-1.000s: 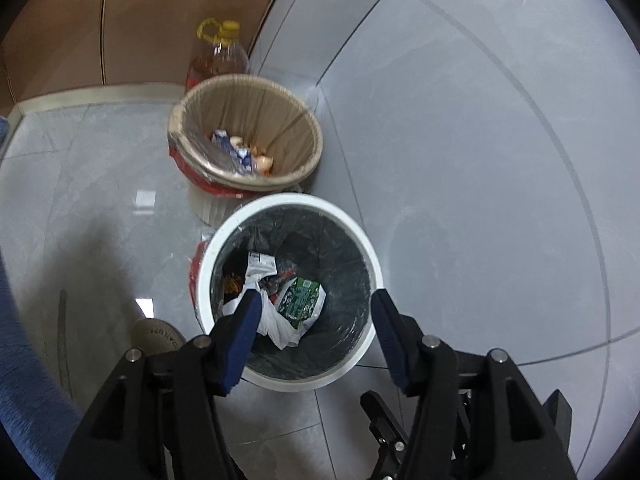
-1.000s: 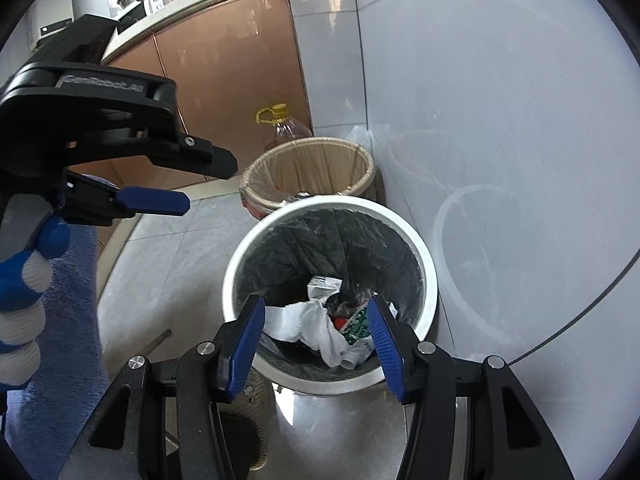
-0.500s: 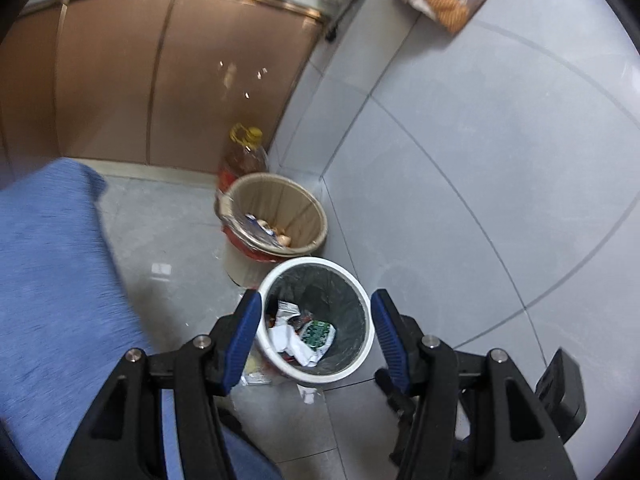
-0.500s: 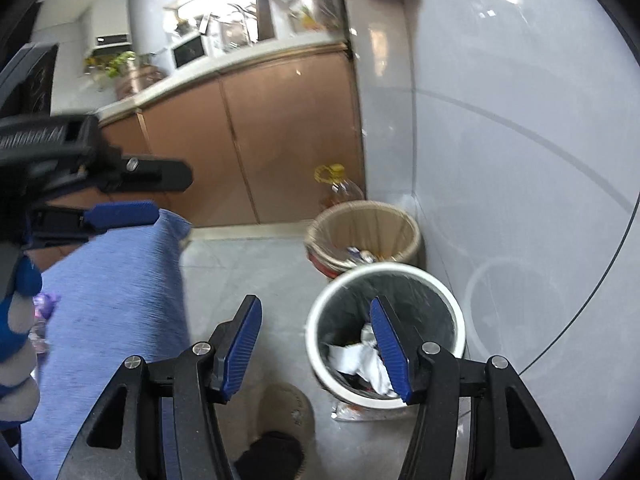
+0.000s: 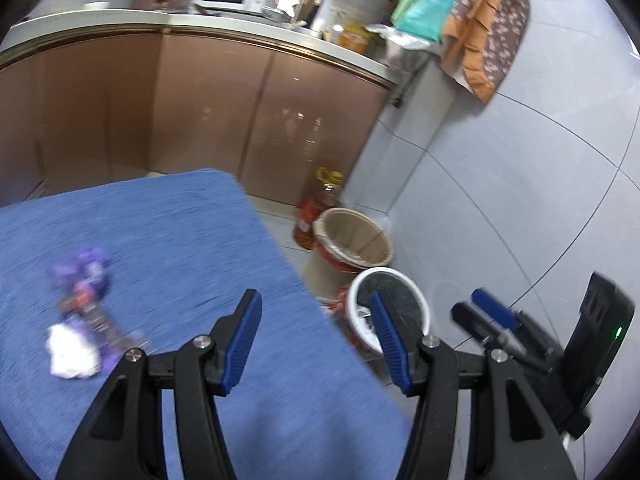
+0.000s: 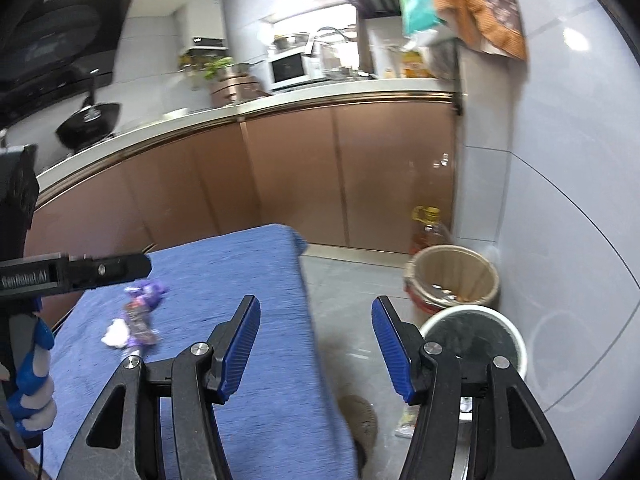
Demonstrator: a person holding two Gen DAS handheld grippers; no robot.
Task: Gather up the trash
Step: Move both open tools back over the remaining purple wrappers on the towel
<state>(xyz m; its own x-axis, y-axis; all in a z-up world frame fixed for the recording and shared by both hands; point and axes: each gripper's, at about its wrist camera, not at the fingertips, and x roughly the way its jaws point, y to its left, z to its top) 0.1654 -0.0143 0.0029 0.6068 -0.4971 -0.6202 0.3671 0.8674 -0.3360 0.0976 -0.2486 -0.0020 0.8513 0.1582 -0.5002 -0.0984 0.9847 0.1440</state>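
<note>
Both grippers are empty: the left gripper (image 5: 316, 336) has its jaws apart with nothing between them, and the right gripper (image 6: 316, 340) is opening a little wider, also with nothing in it. The trash that remains — a purple wrapper (image 5: 86, 296) and a white crumpled paper (image 5: 72, 350) touching its near end — lies on the blue-covered bench (image 5: 192, 248), to the left of both grippers, so the left one is nearer. The wrapper's long axis runs roughly away from the cameras, and the white bin (image 5: 404, 280) stands on the floor on the opposite side, to the right of the bench.
</note>
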